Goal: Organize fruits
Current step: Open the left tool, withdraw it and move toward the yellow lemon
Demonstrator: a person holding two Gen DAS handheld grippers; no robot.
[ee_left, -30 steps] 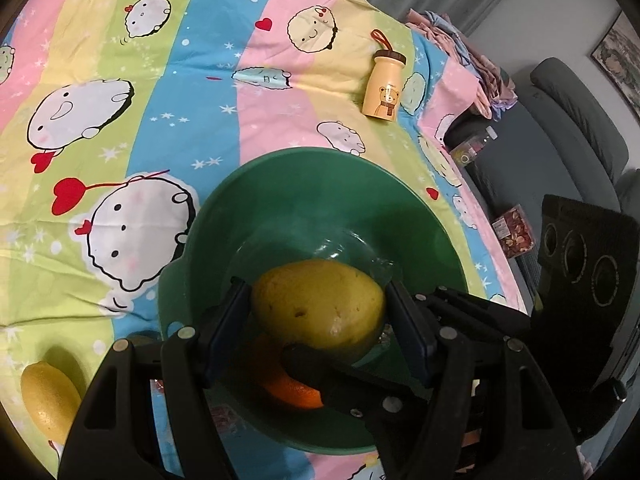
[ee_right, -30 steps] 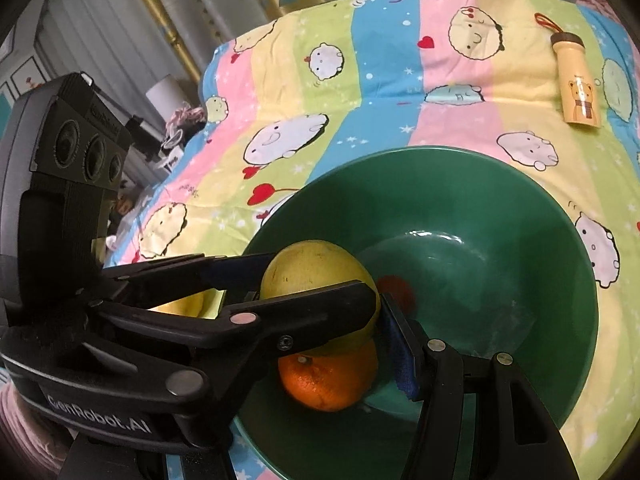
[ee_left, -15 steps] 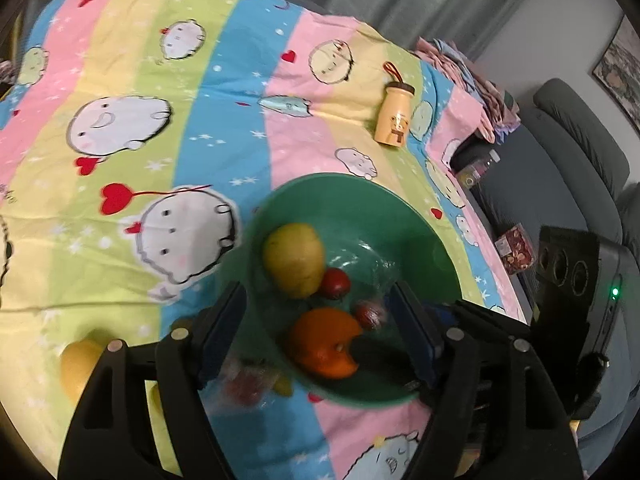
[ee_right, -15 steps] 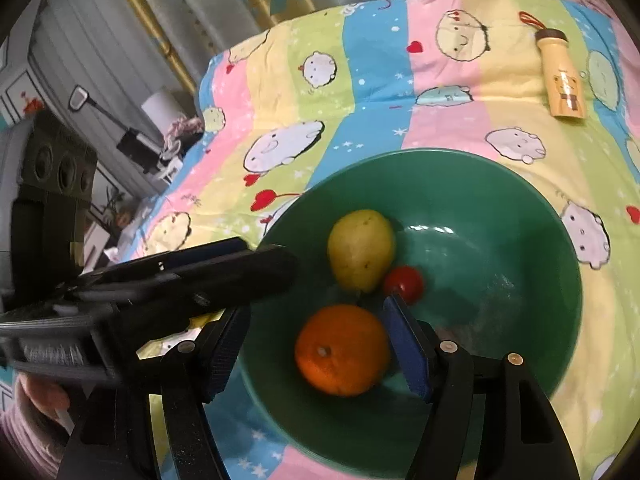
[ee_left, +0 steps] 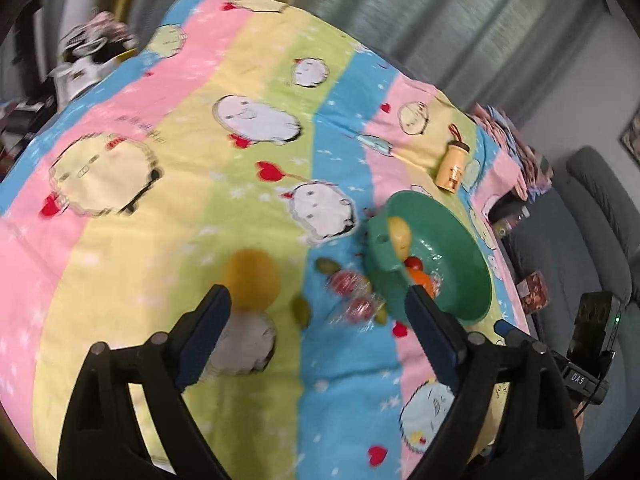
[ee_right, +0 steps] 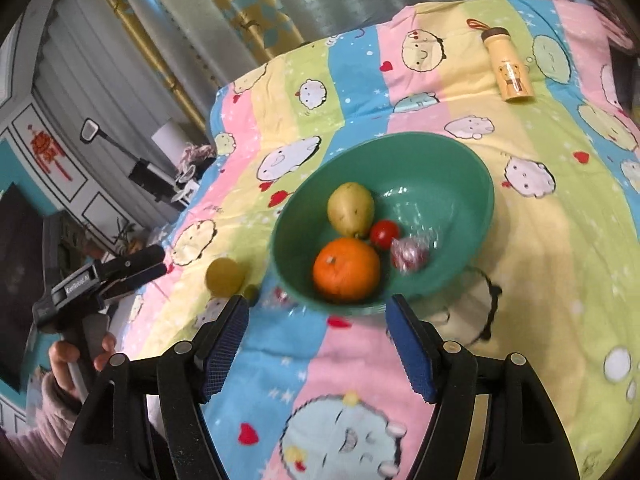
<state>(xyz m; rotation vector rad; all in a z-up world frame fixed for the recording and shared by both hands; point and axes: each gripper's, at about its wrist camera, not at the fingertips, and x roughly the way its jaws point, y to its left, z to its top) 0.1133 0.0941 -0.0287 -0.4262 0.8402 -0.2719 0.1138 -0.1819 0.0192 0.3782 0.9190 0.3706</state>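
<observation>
- Green bowl (ee_right: 460, 168) sitting on the striped cartoon bedspread (ee_right: 540, 280), holding four fruits.
- Yellow-green pear (ee_right: 351, 209) toward the bowl's far-left side, touching the orange (ee_right: 346, 270) just in front of it.
- Small red tomato (ee_right: 385, 234) tucked between pear and orange on the right; a red fruit in clear wrap (ee_right: 409, 255) just beside the tomato.
- Outside the bowl, on the bedspread to its left: a round yellow fruit (ee_right: 224, 276), blurred in the left wrist view.
- Between that fruit and the bowl: two wrapped red fruits (ee_left: 348, 282) and a few small green ones (ee_left: 301, 309), all lying loose and blurred.
- Left gripper (ee_left: 318, 322) above the bedspread, jaws opening wide, nothing between the pads; yellow fruit just beyond its left finger.
- Same gripper seen from the right wrist view at far left, carried by a hand (ee_right: 66, 360) in a pink sleeve (ee_right: 48, 404).
- Right gripper (ee_right: 316, 324) short of the bowl's near rim, jaws opening, empty, only bedspread between them.
- Yellow bear-print bottle (ee_right: 508, 72) lying on its side well beyond the bowl.
- Grey sofa (ee_left: 592, 216) beside the bed on the right; curtains (ee_right: 240, 12) behind.
</observation>
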